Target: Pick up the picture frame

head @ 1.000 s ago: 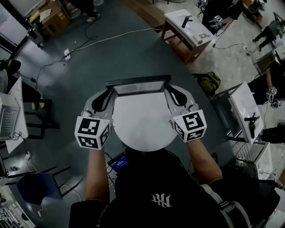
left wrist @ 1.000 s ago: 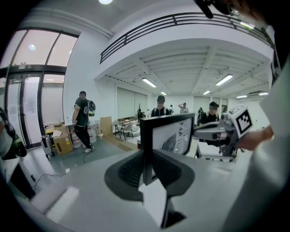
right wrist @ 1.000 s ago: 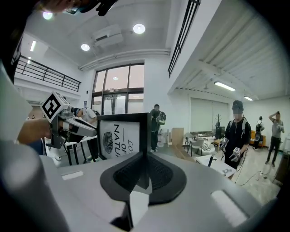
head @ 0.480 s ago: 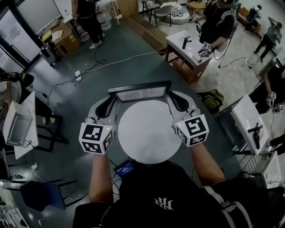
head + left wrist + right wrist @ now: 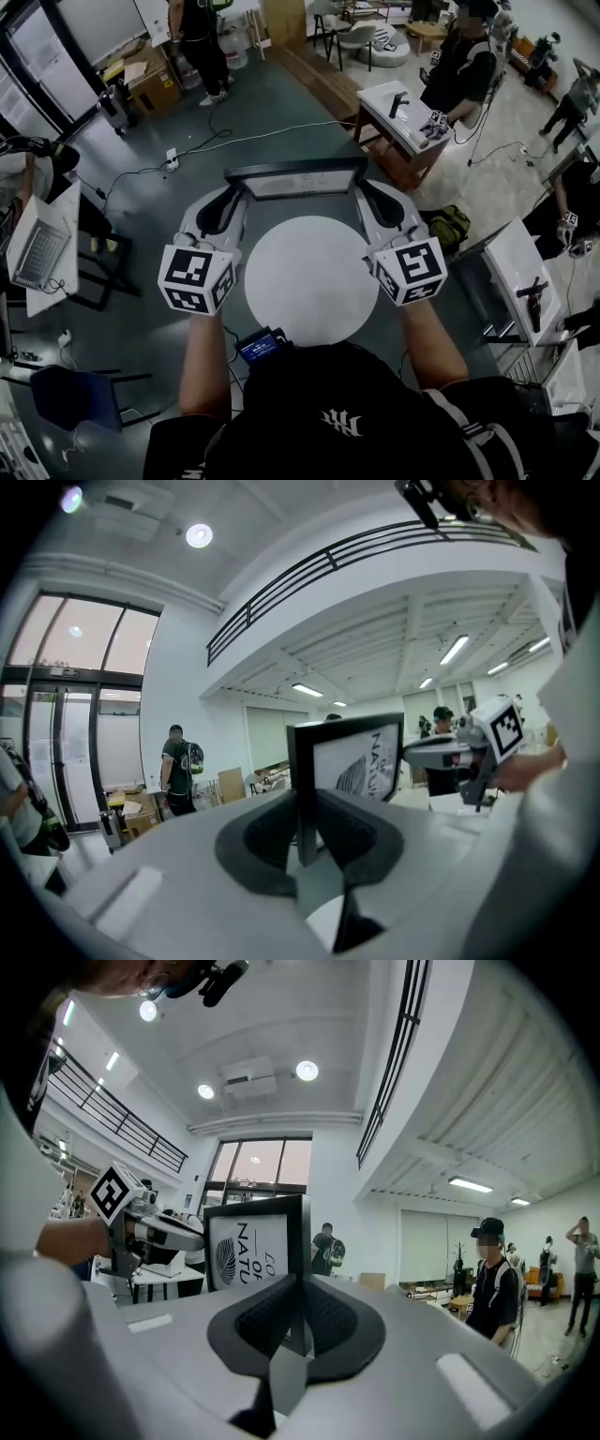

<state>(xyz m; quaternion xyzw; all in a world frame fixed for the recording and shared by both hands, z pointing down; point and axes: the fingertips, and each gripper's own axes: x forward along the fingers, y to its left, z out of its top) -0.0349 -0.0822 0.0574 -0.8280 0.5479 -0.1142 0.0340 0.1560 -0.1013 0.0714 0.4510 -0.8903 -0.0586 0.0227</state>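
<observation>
From the head view, the picture frame [image 5: 295, 178] sits upright in the air beyond the round white bench [image 5: 309, 281], between the left gripper [image 5: 234, 194] and right gripper [image 5: 364, 192]; each gripper view shows jaws clamped on a frame edge, so the pick-up looks done.
</observation>
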